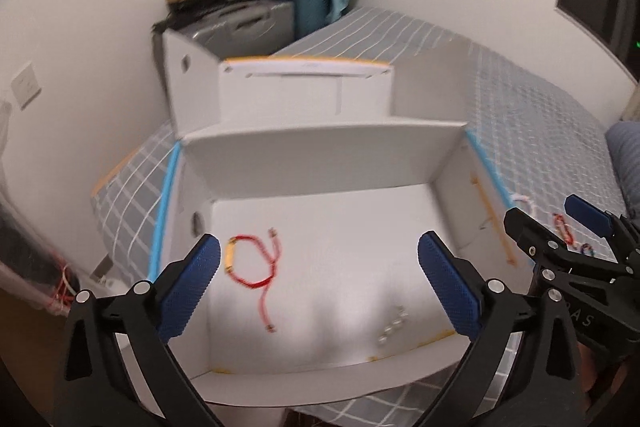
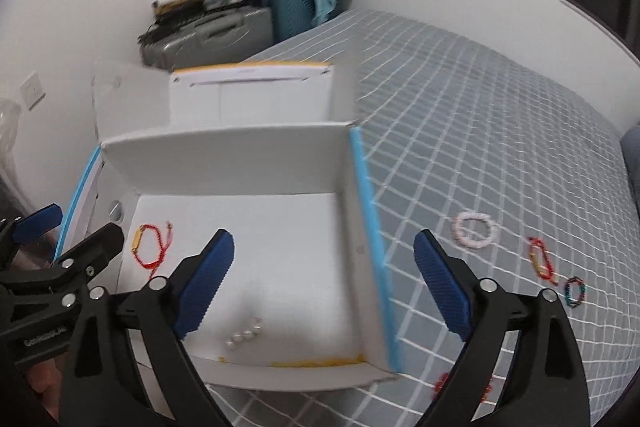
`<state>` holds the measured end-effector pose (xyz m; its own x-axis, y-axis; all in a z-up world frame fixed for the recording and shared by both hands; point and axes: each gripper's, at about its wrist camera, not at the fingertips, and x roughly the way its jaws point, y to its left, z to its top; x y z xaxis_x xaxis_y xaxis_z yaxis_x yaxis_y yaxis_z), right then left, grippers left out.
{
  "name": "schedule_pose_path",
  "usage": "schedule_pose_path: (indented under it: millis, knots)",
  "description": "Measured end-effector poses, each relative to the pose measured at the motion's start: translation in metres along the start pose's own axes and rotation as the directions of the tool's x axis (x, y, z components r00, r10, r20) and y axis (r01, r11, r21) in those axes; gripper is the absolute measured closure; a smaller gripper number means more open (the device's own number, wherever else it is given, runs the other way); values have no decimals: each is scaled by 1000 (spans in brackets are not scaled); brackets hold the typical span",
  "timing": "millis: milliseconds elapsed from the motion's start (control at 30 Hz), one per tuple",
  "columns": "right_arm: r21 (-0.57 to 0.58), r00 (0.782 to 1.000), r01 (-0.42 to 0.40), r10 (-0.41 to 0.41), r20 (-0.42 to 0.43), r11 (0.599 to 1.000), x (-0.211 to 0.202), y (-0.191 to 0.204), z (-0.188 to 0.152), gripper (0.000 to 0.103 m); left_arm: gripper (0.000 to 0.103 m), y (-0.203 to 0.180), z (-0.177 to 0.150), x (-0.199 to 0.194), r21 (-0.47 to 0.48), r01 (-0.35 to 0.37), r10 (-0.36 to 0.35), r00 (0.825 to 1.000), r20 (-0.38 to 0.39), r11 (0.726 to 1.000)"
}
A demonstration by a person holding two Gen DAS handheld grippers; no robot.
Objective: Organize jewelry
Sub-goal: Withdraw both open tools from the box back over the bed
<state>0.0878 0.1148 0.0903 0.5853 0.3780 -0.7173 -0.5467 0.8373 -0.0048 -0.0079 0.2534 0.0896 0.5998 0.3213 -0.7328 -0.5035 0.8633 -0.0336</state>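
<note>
A white cardboard box point(image 1: 320, 155) with blue edges lies open on a grey checked bed point(image 2: 480, 131). On the box floor lie a red cord bracelet point(image 1: 256, 267) with a gold bar and a short string of pearls point(image 1: 394, 329). My left gripper point(image 1: 320, 259) hovers open above the box floor with nothing between its pads. My right gripper point(image 2: 324, 251) is open over the box's right side, also holding nothing. On the bed to the right lie a pink bead bracelet point(image 2: 476, 229), a red and gold bracelet point(image 2: 542, 259), a small multicoloured bracelet point(image 2: 575, 291) and a red bead one point(image 2: 444, 383), partly hidden behind a finger.
The box's lid point(image 1: 304, 91) stands upright behind it. A blue suitcase point(image 1: 306, 1) and a grey suitcase point(image 1: 240, 27), piled with dark items, stand in the corner beyond the bed. A wall socket point(image 1: 26, 85) is at the left. Each gripper shows at the edge of the other's view.
</note>
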Motion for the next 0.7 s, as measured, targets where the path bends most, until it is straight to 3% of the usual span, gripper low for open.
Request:
schedule_pose_path:
  millis: [333,700]
  knots:
    - [118,990,129,-135,42,985,-47,-92,-24,10,6,-85,0,-7,107,131,-135,990,28,986]
    - [280,957,283,-291,-12,917,-84,-197,-83,10,6,-207,-24,-5,272,298,-304,952,-21,915]
